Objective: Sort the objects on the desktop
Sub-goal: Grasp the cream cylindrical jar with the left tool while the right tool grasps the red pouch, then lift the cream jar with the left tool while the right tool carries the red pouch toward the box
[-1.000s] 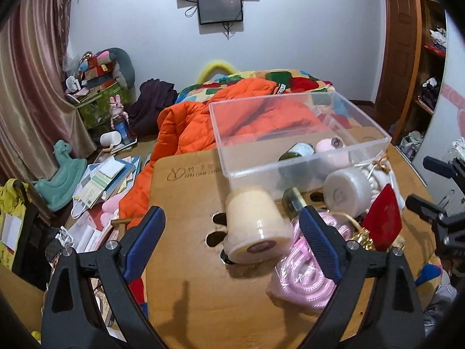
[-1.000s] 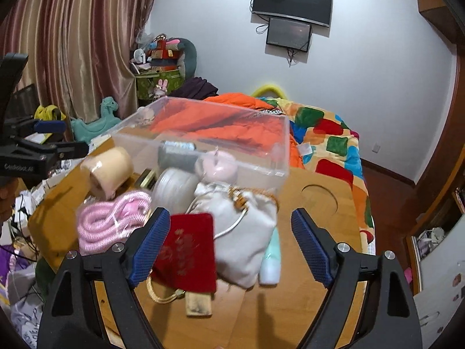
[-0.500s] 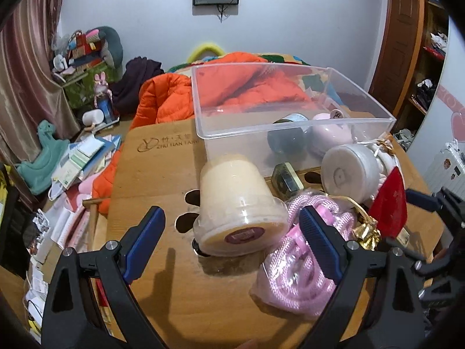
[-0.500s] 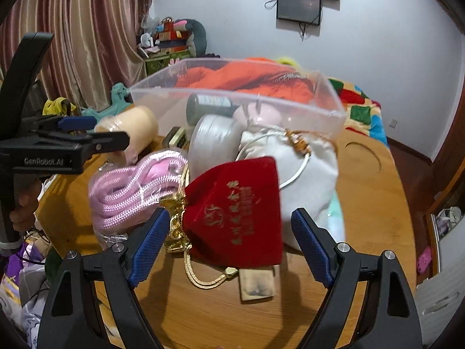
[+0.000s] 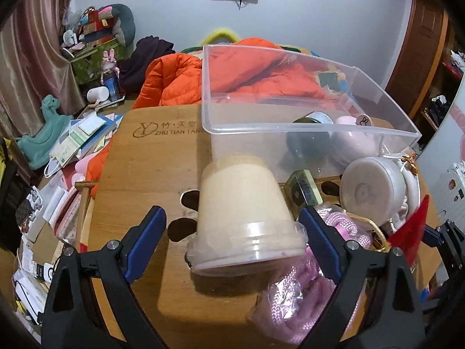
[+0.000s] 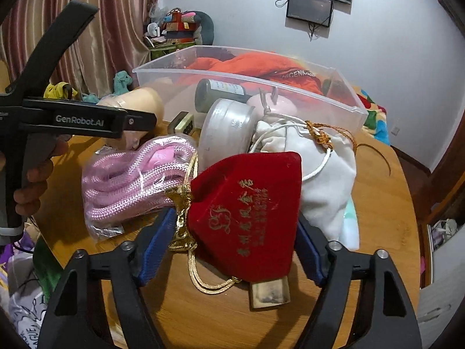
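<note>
A cream plastic tub lies on its side on the wooden table. My left gripper straddles its lidded end, jaws closing; the left pad still stands clear of it. A red velvet pouch with a gold drawstring sits between the fingers of my right gripper. Its jaws are closing, the pads near the pouch's sides without squeezing it. Behind stands a clear plastic bin holding a dark bottle and a pink jar.
Around the pouch lie a bagged pink rope, a white round jar, a white drawstring pouch and a brass-coloured piece. A small green box sits by the tub. A hand holds the left gripper.
Both grippers have come down and closer to the table. The tub now lies between the left fingers, and the right jaws have narrowed around the red pouch.
</note>
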Motion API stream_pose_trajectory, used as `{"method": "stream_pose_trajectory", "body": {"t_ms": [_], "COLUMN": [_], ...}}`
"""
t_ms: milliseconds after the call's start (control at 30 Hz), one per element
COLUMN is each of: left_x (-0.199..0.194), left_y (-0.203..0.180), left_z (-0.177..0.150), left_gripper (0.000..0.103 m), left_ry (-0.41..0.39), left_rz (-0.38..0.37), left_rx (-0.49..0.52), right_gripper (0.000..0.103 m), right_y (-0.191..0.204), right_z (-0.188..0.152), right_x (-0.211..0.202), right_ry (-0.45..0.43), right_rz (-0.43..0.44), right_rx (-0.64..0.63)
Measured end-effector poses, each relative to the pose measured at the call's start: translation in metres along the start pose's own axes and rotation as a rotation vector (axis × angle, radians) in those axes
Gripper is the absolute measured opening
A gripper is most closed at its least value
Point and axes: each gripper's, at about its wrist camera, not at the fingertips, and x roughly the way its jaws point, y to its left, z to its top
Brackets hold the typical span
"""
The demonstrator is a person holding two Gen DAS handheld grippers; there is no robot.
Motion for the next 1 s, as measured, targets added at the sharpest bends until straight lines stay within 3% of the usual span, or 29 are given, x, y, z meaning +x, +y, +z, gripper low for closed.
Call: {"method": "stream_pose_trajectory", "body": {"t_ms": [67,133,433,1000], "left_x": [0.004,0.008,0.009,-0.019], "left_y": [-0.002,-0.005,-0.009,-0.007], "left_z": [0.000,0.001,-0.002,-0.010], "left_gripper": [0.079,0.072,0.070,0.070], "left_ry": [0.009,0.027,0.001,-0.081], "left_rz": [0.001,-0.021,0.012,0.002], "left_rx": [0.005,0.005,0.015,0.018], "right_gripper": [0.056,0.051,0.030,0.024], "right_y": [-0.003,-0.007,-0.019,-0.033], "right_z": [-0.001,-0.002,-0.003,0.000], "right_x": [-0.002,-0.003,-0.009,-0.031], "right_ry": [-0.007,-0.013,-0.028,-0.097], "right_rz": [-0.003,-0.005,0.043,0.042], "right_rx": [0.006,0.018,0.077,0.152]}}
